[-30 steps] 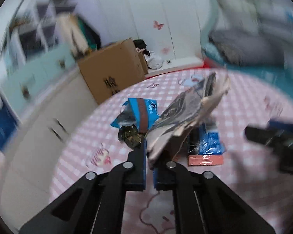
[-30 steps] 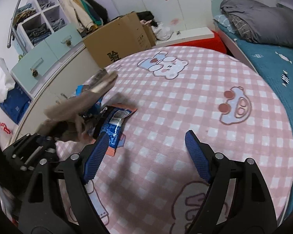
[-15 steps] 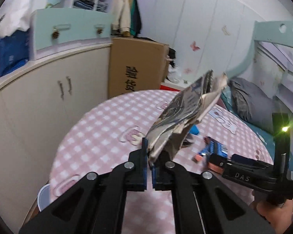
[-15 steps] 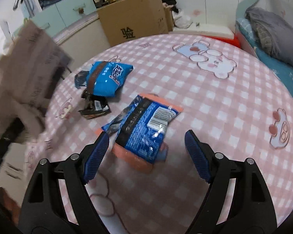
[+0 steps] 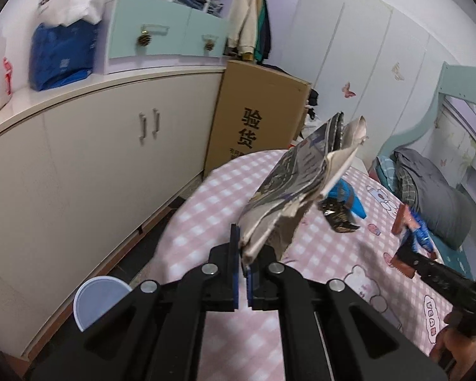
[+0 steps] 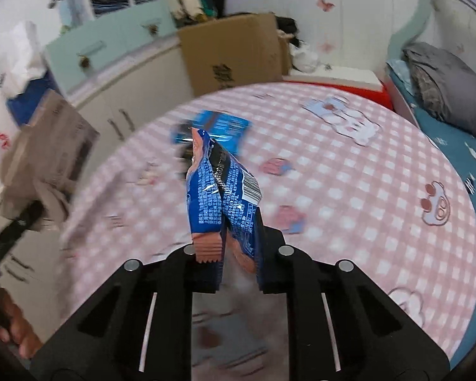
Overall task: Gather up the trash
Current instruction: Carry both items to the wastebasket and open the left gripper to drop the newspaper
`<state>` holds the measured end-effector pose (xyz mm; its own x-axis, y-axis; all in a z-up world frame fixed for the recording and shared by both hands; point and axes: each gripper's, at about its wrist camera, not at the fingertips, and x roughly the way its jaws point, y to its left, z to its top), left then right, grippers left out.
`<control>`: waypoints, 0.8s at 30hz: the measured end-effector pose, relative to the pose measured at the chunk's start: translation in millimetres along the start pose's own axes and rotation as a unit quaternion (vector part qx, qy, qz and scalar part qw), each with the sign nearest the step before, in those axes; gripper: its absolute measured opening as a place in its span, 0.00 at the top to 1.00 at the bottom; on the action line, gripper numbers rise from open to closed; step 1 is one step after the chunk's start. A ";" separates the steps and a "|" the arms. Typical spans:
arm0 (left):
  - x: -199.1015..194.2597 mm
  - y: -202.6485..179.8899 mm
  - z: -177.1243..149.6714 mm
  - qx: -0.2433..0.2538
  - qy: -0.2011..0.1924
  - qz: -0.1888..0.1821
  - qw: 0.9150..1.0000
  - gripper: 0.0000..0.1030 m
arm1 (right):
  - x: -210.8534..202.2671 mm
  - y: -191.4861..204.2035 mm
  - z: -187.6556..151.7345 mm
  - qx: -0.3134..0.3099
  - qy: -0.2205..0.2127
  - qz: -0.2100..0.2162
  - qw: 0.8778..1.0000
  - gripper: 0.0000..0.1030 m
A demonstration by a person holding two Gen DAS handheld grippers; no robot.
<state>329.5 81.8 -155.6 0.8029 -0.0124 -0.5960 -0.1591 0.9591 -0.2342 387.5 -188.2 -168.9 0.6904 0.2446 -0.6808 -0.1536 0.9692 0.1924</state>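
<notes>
Wrapper [image 6: 220, 197] pinched in right claw [image 6: 239, 266].

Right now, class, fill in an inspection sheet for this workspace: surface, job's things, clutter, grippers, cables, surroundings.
Surface: round table with a pink checked cloth bearing cartoon prints.
Job's things: crumpled newspaper held up off the table; blue snack wrapper lifted; another blue packet and a dark wrapper lying on the cloth.
Clutter: nothing else seen on the table.
Grippers: left gripper shut on the newspaper; right gripper shut on the blue snack wrapper.
Cables: nothing seen.
Surroundings: cardboard box, cream cabinets, a bed with grey bedding, and a pale blue bin on the floor beside the table.
</notes>
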 end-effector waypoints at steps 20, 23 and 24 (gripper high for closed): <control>-43.0 226.5 -52.7 -0.128 0.045 0.124 0.983 0.97 | 57.8 311.0 -82.7 -0.157 0.083 0.222 0.959 0.85; -23.8 258.6 -64.1 -0.141 0.076 0.143 0.977 0.97 | 86.1 330.8 -97.3 -0.159 0.101 0.223 0.956 0.85; -17.8 264.6 -66.2 -0.144 0.082 0.147 0.975 0.97 | 92.0 335.2 -101.0 -0.160 0.105 0.222 0.956 0.85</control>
<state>235.1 317.1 -257.8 0.5992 0.1825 -0.7795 -0.5419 0.8092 -0.2270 328.2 162.1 -238.3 0.3550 0.6024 -0.7149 -0.6307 0.7188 0.2925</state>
